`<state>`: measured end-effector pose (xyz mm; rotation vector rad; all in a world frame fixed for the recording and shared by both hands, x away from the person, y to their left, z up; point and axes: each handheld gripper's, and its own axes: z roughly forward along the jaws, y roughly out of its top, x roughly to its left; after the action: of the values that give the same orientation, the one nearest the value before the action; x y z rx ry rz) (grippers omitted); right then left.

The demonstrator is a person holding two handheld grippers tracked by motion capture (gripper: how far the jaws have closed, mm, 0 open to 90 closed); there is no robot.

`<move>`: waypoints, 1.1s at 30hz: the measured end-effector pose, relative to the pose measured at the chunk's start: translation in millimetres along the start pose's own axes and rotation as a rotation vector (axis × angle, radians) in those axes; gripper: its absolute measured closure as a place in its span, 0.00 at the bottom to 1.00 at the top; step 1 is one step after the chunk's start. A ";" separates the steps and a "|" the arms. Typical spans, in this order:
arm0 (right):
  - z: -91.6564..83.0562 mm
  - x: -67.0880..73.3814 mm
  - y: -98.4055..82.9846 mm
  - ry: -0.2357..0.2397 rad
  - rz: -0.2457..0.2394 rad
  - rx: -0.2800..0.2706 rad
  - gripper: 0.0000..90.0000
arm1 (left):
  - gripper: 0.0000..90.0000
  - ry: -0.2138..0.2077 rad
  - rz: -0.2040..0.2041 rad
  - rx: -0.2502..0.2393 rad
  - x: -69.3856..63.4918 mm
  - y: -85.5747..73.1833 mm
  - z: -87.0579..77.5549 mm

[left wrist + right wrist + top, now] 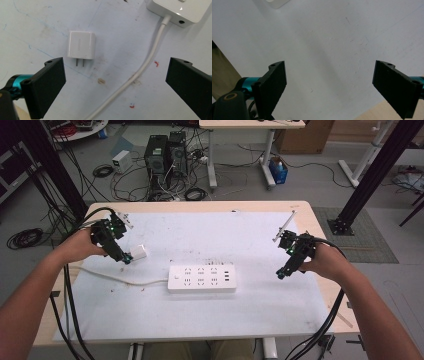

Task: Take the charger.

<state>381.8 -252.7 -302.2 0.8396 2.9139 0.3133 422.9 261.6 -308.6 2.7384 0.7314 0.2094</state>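
the left gripper (125,258) is hovering just beside a small white charger plug (81,45), its jaws standing wide apart with nothing between them. the charger plug is lying flat on the white mat (210,235), left of the power strip (201,278) and apart from it, two metal prongs pointing toward the left gripper in the left gripper view. the strip's white cable (147,60) is running past on the mat, near the plug but not touching it. the right gripper (282,274) is waiting to the right of the strip, jaws likewise open and empty over bare mat. judged step: picking up the plug. to do it well, the left gripper should be centring over the plug's white body, closing across its flat sides and leaving the prongs free, while keeping clear of the cable.
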 end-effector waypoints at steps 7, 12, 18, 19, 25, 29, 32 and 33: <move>-1.2 0.2 10.3 -0.005 0.008 0.000 0.13 | 0.03 0.001 0.011 0.004 15.0 0.6 15.7; -0.7 -2.3 16.1 -0.003 0.014 0.010 0.13 | 0.03 0.003 0.012 0.001 27.9 -0.3 29.1; 2.9 -3.1 21.1 -0.001 0.014 0.025 0.13 | 0.03 -0.007 0.027 0.018 38.0 -1.8 48.1; 2.9 -3.1 21.1 -0.001 0.014 0.025 0.13 | 0.03 -0.007 0.027 0.018 38.0 -1.8 48.1; 4.1 -3.3 21.6 -0.006 0.019 0.040 0.13 | 0.03 -0.024 0.048 0.038 41.7 -3.1 65.6; 3.3 -3.1 20.1 -0.007 0.024 0.044 0.13 | 0.03 -0.027 0.038 0.037 43.7 -5.8 72.7; 3.8 -4.7 18.9 -0.012 0.009 0.041 0.13 | 0.03 -0.004 0.045 0.041 45.4 -6.1 77.0; 4.0 -4.4 19.0 -0.013 0.012 0.039 0.13 | 0.03 -0.003 0.041 0.033 45.4 -6.0 78.9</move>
<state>396.0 -238.6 -301.7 0.8617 2.9127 0.2511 476.1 270.1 -382.3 2.7866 0.6841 0.2042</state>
